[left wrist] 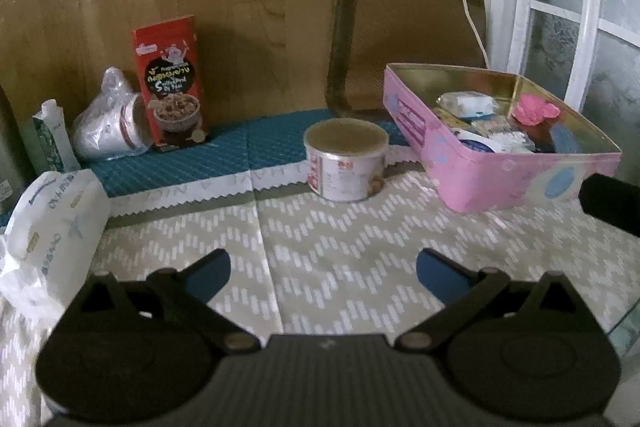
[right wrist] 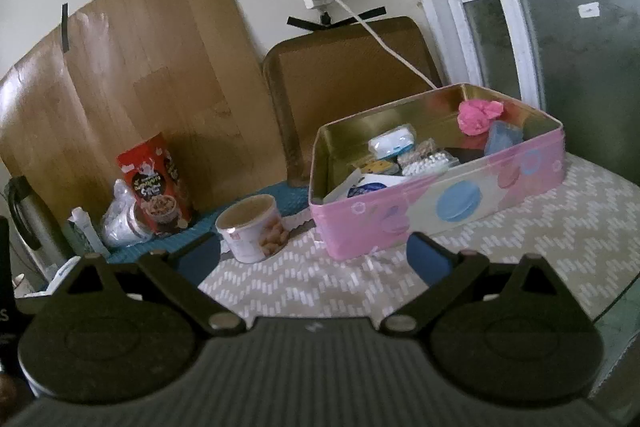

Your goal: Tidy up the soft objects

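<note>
A pink tin box (left wrist: pixel 492 167) (right wrist: pixel 440 203) stands open on the patterned tablecloth, holding several soft packets, a white tissue pack (left wrist: pixel 468 104) (right wrist: pixel 390 143) and a crumpled pink item (left wrist: pixel 534 110) (right wrist: pixel 478 117). A white soft pack (left wrist: pixel 56 223) with blue print lies at the left edge of the table. My left gripper (left wrist: pixel 323 273) is open above the cloth, nothing between its blue pads, well short of the box. My right gripper (right wrist: pixel 316 259) is open too, hovering in front of the box's near wall. A black piece of the right gripper (left wrist: pixel 612 203) shows at the left wrist view's right edge.
A round snack tub (left wrist: pixel 346 163) (right wrist: pixel 254 227) sits left of the box. Further left stand a red cereal box (left wrist: pixel 170 83) (right wrist: pixel 154 183), a plastic-wrapped cup (left wrist: pixel 110 123) (right wrist: pixel 124 219) and a carton. A brown tray (left wrist: pixel 404 39) leans on the wall. A window is on the right.
</note>
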Demonstrator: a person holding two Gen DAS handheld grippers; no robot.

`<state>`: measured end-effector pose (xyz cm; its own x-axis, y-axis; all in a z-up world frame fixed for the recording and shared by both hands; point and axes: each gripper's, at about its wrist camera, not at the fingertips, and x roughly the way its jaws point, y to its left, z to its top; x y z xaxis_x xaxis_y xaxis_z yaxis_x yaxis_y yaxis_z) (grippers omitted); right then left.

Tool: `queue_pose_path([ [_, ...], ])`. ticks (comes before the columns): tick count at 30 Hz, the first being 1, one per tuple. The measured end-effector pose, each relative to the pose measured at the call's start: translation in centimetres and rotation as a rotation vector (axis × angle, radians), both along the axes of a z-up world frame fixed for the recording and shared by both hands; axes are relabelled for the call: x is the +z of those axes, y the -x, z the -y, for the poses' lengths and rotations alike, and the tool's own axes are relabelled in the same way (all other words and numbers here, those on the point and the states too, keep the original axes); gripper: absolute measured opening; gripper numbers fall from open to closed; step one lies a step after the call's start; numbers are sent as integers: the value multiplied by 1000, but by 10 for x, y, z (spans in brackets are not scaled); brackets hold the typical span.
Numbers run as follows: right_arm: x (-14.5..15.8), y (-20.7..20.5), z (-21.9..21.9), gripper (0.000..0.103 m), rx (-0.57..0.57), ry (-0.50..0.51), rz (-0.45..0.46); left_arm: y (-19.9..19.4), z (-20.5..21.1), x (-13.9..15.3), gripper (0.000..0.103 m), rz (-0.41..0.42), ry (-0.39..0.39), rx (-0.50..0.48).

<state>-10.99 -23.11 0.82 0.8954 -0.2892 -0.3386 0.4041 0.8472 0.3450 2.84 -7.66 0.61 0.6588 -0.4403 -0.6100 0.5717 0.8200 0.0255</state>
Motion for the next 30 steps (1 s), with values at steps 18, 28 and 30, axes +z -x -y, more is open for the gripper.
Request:
queue_pose_path([
  [18,18,3,6,101,-174,41,-44,-16,57,38,103,105,28,-245],
  [28,26,0,4,101,-144,41,-39,-15,57,54,103,132,55,-239],
  [30,30,1,5,101,-151,53,-32,-11,58,57,103,166,63,-237],
])
